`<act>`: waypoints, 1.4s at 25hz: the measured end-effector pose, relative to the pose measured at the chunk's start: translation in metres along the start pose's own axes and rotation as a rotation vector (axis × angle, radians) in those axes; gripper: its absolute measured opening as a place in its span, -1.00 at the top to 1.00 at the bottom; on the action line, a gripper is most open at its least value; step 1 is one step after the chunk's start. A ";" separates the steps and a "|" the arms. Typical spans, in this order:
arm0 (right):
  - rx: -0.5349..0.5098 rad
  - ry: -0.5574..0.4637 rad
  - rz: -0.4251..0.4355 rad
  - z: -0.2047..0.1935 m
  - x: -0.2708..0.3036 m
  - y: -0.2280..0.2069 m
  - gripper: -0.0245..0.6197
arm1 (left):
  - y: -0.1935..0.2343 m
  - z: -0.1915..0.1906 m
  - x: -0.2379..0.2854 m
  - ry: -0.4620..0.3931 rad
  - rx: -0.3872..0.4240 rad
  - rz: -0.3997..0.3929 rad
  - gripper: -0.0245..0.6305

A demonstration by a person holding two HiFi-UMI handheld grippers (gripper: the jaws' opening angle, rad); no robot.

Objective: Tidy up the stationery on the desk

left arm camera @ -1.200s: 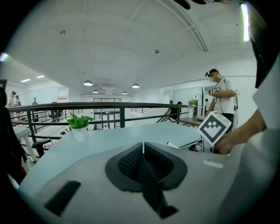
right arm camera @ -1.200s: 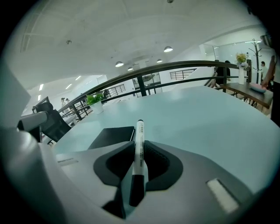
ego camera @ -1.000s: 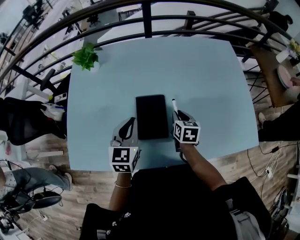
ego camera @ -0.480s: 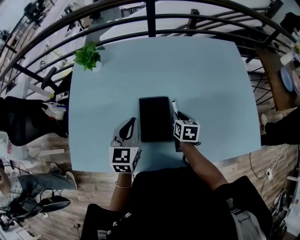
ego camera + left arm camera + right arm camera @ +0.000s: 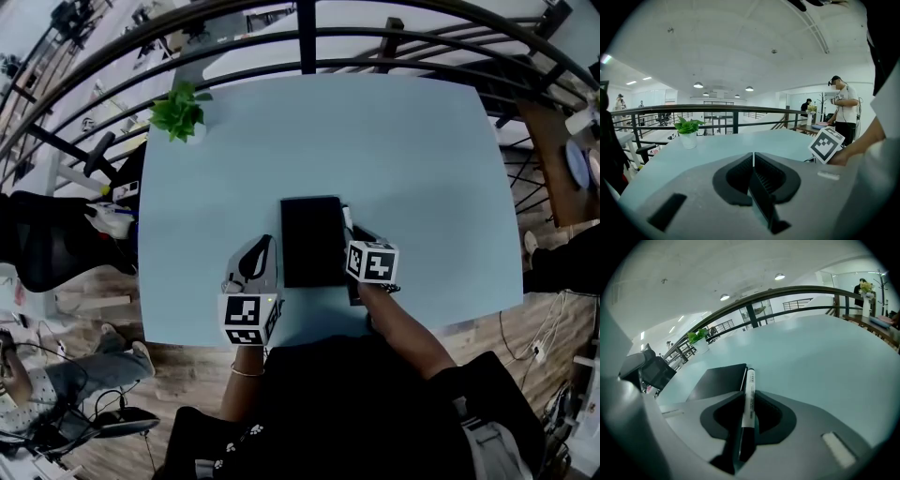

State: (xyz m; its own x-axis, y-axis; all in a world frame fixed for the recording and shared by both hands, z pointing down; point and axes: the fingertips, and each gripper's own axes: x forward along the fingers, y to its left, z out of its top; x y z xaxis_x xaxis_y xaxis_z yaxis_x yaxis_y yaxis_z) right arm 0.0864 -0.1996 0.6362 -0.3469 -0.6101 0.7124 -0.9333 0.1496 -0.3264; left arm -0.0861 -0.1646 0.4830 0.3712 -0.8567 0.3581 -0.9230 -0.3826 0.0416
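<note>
A black flat case lies in the middle of the pale blue desk; in the right gripper view the case sits just ahead and left of the jaws. My right gripper is shut on a white marker with a black cap end, whose tip reaches along the case's right edge; in the head view the marker peeks out beside the case. My left gripper rests left of the case, its jaws shut with nothing between them.
A small potted plant stands at the desk's far left corner. A black railing runs beyond the far edge. Another person stands at the far right of the left gripper view.
The right gripper has sunk a little with the marker, whose tip now lies close against the case's right edge. The left gripper has hardly moved.
</note>
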 end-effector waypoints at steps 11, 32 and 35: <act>0.017 0.005 0.063 0.003 0.001 0.005 0.64 | -0.003 0.002 0.010 0.004 0.000 -0.009 0.91; 0.023 -0.001 0.109 0.002 -0.004 0.008 0.59 | -0.006 0.004 0.004 0.002 -0.003 -0.002 0.91; 0.018 -0.001 0.111 0.001 -0.005 0.009 0.58 | -0.007 0.003 0.002 0.003 -0.002 -0.002 0.91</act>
State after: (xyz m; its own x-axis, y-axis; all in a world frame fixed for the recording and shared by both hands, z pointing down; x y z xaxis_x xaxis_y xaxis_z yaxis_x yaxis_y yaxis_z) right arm 0.0796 -0.1959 0.6295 -0.4482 -0.5916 0.6701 -0.8871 0.2022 -0.4148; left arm -0.0782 -0.1650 0.4805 0.3725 -0.8551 0.3606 -0.9226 -0.3832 0.0444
